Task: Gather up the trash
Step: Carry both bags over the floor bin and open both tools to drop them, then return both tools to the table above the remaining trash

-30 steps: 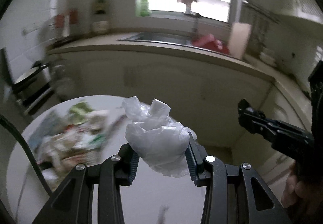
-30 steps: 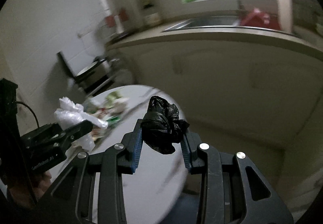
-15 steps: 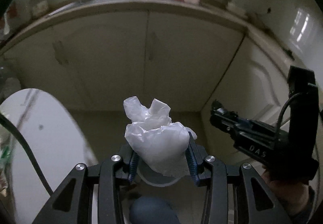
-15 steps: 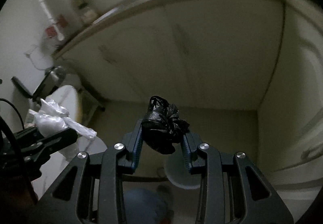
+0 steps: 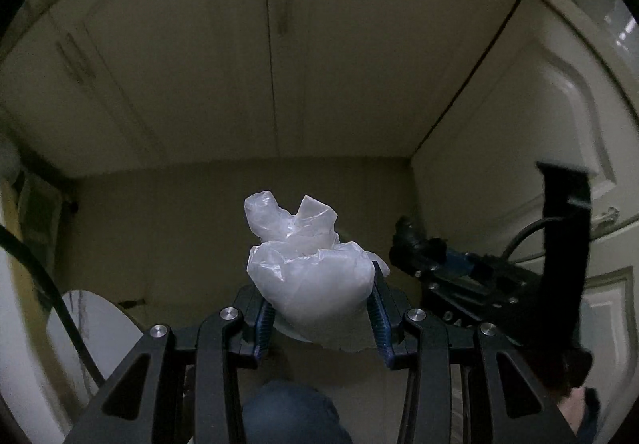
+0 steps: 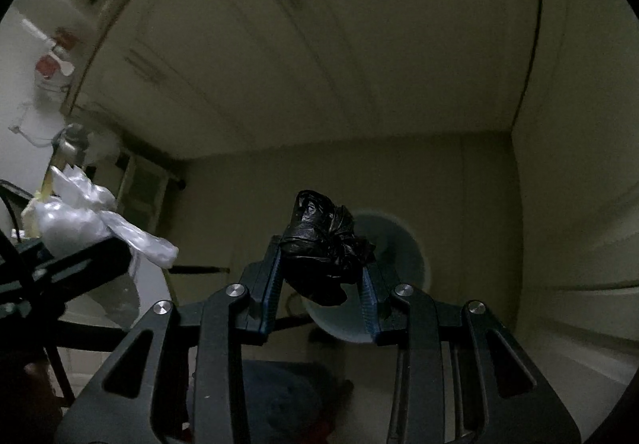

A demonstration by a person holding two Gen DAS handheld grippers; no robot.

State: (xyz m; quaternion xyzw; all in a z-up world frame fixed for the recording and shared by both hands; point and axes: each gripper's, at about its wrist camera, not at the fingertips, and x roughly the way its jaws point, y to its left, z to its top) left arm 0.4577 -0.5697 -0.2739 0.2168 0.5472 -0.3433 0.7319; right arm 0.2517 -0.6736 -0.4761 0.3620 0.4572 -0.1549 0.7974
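Left wrist view, left gripper (image 5: 319, 308) fingers pinching crumpled white bag (image 5: 307, 276), tips pointing away, right gripper (image 6: 321, 284) pinching black bag (image 6: 325, 246), orientation unclear.

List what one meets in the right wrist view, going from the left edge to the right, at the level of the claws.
Crumpled white plastic bag in the left claw → crumpled black plastic bag in the right claw → round pale bin behind it → cream cabinet door.

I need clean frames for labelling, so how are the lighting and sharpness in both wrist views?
Left wrist: dim, strong fisheye curving the cabinet doors; white plastic bag sharp, right gripper blurred. Right wrist: darker, cabinets smeared; black plastic bag crisp, bin soft.
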